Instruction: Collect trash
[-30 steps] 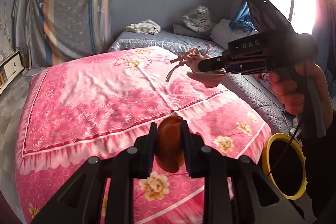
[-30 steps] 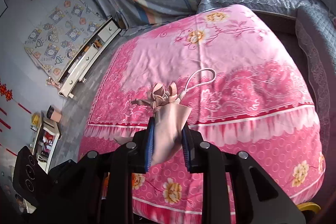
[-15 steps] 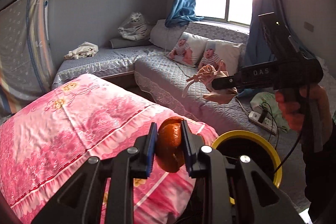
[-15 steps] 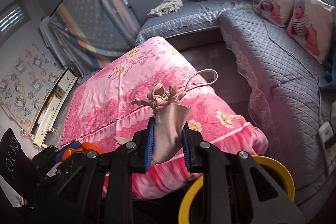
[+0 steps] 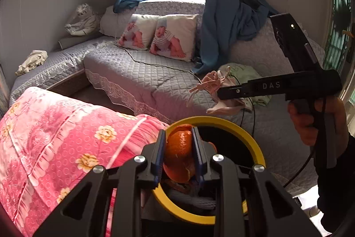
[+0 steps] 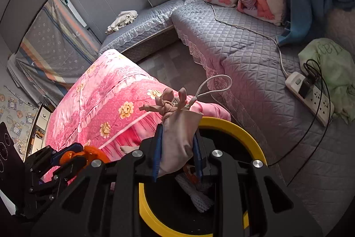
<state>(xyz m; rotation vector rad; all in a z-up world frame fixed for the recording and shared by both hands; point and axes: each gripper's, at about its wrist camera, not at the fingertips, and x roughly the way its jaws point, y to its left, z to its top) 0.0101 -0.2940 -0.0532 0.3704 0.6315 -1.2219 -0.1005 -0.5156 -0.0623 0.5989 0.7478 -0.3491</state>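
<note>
My left gripper point(image 5: 178, 149) is shut on an orange peel point(image 5: 178, 156) and hangs over the left rim of a black bin with a yellow rim point(image 5: 250, 139). My right gripper point(image 6: 177, 146) is shut on a beige drawstring pouch point(image 6: 179, 137) with a knotted top and a white cord loop, above the same bin point(image 6: 241, 132). White netting point(image 6: 197, 194) and other scraps lie inside the bin. In the left wrist view the right gripper point(image 5: 218, 92) holds the pouch point(image 5: 210, 83) beyond the bin. In the right wrist view the left gripper point(image 6: 73, 153) with the peel point(image 6: 93, 152) sits at lower left.
A pink flowered bedspread point(image 5: 55, 137) lies left of the bin. A grey quilted sofa point(image 5: 142, 79) runs behind, with two printed pillows point(image 5: 159, 37), a power strip point(image 6: 308, 97) with cables, a green cloth point(image 6: 332, 68) and blue curtains point(image 5: 228, 14). A hand point(image 5: 310, 123) grips the right tool.
Both grippers have swung right from over the pink bed to above the yellow-rimmed bin, each still clamped on its item. The sofa and window have come into view.
</note>
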